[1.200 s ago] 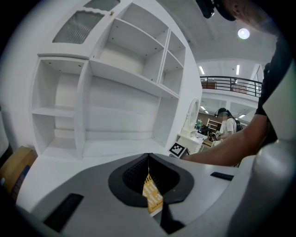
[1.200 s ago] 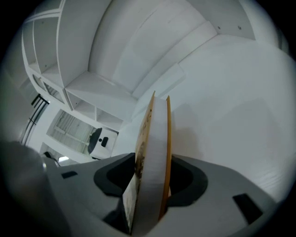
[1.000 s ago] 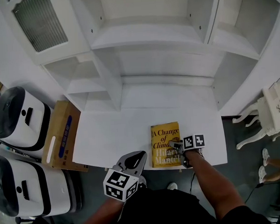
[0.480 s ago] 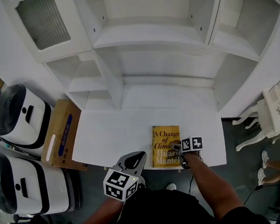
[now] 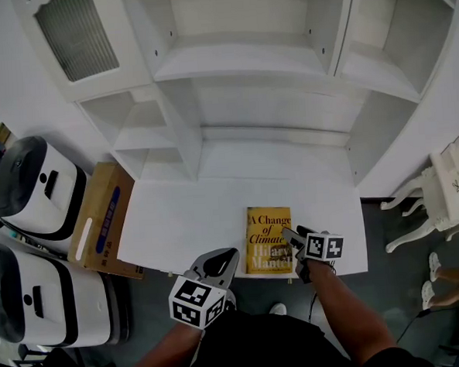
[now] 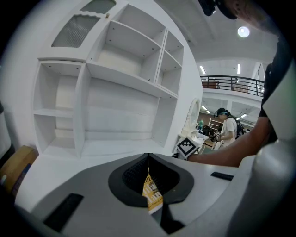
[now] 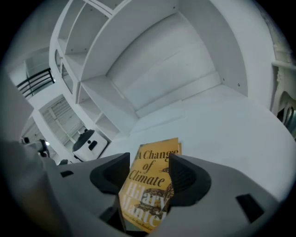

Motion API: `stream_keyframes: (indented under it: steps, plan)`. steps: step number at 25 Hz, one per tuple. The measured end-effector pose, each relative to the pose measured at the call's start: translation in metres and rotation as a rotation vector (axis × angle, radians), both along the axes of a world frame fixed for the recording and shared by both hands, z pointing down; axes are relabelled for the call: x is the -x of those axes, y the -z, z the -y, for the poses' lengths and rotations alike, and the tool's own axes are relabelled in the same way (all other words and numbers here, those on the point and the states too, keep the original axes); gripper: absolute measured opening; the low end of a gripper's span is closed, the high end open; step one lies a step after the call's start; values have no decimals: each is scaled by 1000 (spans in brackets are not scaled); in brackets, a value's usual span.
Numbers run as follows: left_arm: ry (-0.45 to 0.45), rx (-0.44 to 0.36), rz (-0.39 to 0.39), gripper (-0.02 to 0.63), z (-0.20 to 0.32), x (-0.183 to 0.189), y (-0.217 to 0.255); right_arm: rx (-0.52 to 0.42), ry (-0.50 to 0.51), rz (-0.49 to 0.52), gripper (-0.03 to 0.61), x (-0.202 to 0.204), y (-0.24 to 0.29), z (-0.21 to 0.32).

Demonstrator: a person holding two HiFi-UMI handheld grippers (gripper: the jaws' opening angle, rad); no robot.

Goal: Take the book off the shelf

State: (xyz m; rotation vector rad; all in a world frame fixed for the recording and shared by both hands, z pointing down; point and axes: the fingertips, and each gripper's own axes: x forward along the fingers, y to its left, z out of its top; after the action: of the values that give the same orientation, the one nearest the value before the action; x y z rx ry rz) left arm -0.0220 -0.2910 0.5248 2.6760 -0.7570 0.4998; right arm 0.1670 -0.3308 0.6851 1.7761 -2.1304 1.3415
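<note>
The right hand-held gripper (image 5: 288, 233) has just been opening; its wide jaws frame the yellow book (image 5: 265, 227), ungripped, flat on the white bench (image 5: 185, 220). The left hand-held gripper (image 5: 230, 255) has its jaws together, empty.

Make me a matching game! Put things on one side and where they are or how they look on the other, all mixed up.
1 yellow paperback book
2 brown cardboard box
3 white carved chair
4 left tool

A on the floor, far right
B closed
C flat on the white desk
D beside the desk, on its left

Pairs: 1-C, 2-D, 3-A, 4-B
</note>
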Motion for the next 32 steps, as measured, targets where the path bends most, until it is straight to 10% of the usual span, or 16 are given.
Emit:
stream_keyframes:
  steps: [4, 8, 18, 32]
  plan:
    - [18, 13, -18, 11, -9, -6, 2, -169, 30, 83, 243, 6, 60, -21]
    - [26, 8, -29, 11, -26, -18, 4, -299, 94, 69, 46, 10, 115, -57]
    - [75, -32, -61, 11, -75, -33, 21, -378, 231, -126, 29, 13, 140, -130]
    - [-20, -65, -57, 11, -88, 4, 37, -405, 208, -135, 29, 69, 167, -159]
